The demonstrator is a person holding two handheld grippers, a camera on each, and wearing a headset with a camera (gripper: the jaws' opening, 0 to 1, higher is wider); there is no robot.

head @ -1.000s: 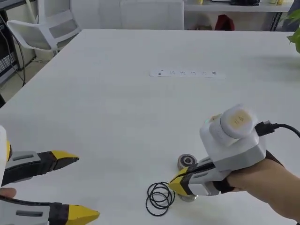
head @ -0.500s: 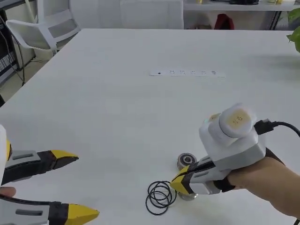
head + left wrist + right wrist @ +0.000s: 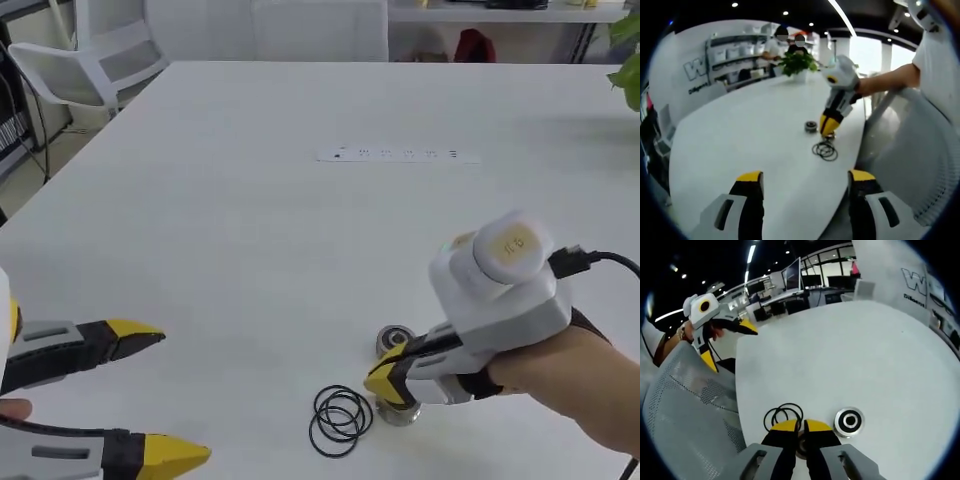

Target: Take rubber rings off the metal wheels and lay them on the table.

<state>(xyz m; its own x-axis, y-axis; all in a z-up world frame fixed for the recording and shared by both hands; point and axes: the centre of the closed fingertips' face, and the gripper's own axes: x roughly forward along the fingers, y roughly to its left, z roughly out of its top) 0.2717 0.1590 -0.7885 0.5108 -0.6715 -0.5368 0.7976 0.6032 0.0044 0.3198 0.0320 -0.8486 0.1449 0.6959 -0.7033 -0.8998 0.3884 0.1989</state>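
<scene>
Since a second ago the right gripper (image 3: 385,382) has lifted slightly and its tips have edged toward the far side of the counter (image 3: 300,230). The left gripper, the rings and the loose wheel have kept their places.

The right gripper is clenched: in its own view (image 3: 801,426) the yellow tips stand with only a thin slit between them. I cannot tell whether a ring is pinched there. A metal wheel (image 3: 400,414) stands on the counter directly under the tips and shows dark through the gap lower down (image 3: 801,446).

Just beside the tips, on the side toward the left gripper, lies a loose pile of black rubber rings (image 3: 340,420) flat on the counter, overlapping one another (image 3: 784,415). On the tips' far side a second metal wheel (image 3: 396,339) sits flat, near the first one but apart from it (image 3: 849,421).

Well away, at the counter's near left edge, the left gripper (image 3: 172,395) is released, its jaws spread wide (image 3: 806,177) and holding nothing.
</scene>
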